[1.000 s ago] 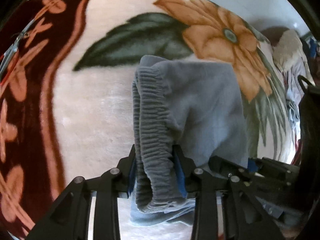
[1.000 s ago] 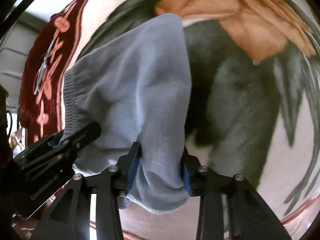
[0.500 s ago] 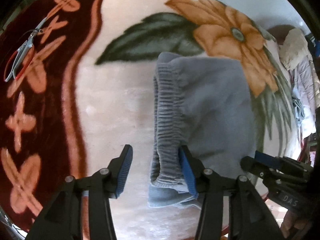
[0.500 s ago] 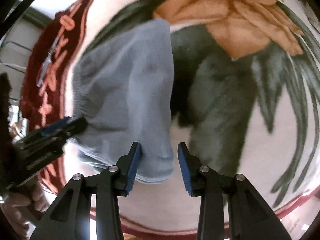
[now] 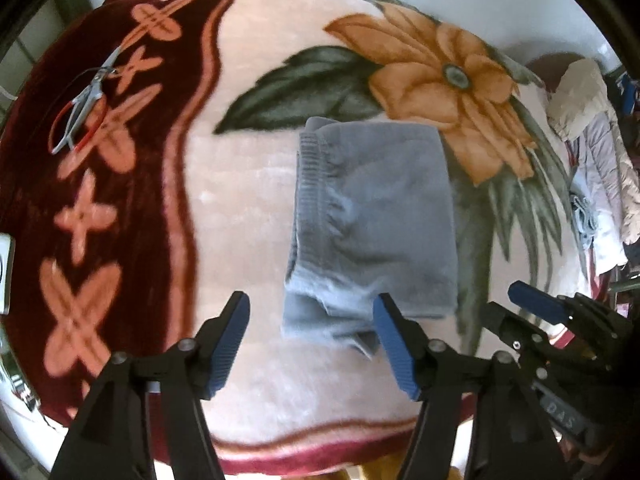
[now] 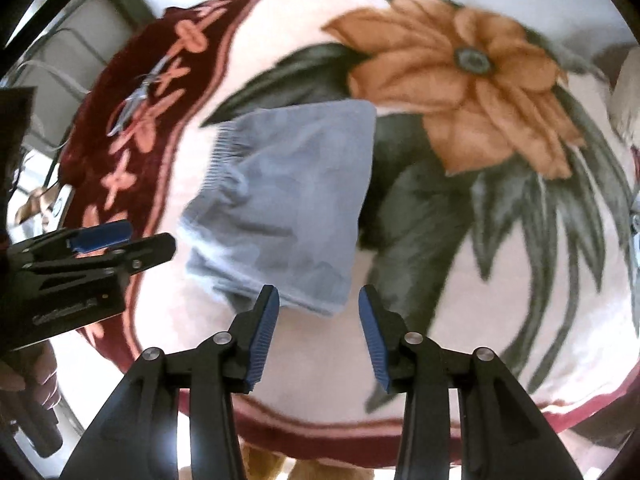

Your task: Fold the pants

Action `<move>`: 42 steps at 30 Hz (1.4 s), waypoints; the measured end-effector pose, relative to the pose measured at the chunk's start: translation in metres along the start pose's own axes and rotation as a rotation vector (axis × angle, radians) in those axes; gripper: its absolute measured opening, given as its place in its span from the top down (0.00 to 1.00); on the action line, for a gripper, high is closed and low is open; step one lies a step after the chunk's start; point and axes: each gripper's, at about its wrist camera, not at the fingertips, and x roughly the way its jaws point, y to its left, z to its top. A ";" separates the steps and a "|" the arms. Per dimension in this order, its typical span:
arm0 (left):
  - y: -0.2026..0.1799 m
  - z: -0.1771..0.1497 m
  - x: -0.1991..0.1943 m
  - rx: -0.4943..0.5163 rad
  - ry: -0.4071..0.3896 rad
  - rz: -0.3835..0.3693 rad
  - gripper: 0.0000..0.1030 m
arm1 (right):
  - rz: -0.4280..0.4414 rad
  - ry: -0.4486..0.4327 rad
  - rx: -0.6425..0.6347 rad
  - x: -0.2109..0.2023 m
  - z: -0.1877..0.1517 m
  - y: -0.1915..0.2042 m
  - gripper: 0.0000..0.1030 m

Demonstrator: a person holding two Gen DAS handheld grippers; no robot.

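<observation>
The grey pants (image 5: 376, 216) lie folded into a small rectangle on the floral blanket (image 5: 240, 208), the ribbed waistband along the left side. My left gripper (image 5: 312, 316) hovers above the pants' near edge, its jaws opening, with nothing pressed between the blue pads. In the right wrist view the same folded pants (image 6: 288, 200) lie flat. My right gripper (image 6: 318, 308) hangs above the near right corner, jaws opening slightly and clear of the cloth. Each gripper shows at the edge of the other's view.
Scissors with red handles (image 5: 82, 100) lie on the blanket's dark red border at the left. A pile of clothes (image 5: 588, 128) sits at the far right. The blanket's near edge (image 5: 320, 452) runs just below the grippers.
Both grippers let go of the pants and rose away from them. The left jaws spread wide and the right jaws parted a little. The pants now lie flat on the blanket.
</observation>
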 end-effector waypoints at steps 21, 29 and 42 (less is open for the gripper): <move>-0.009 -0.020 -0.014 0.008 -0.002 0.054 0.21 | 0.013 -0.070 -0.021 -0.014 -0.012 0.016 0.59; -0.011 -0.019 -0.012 0.007 0.012 0.035 0.21 | 0.027 -0.066 -0.014 -0.011 -0.018 0.014 0.59; -0.011 -0.019 -0.013 0.008 0.016 0.031 0.21 | 0.031 -0.072 -0.018 -0.011 -0.017 0.013 0.59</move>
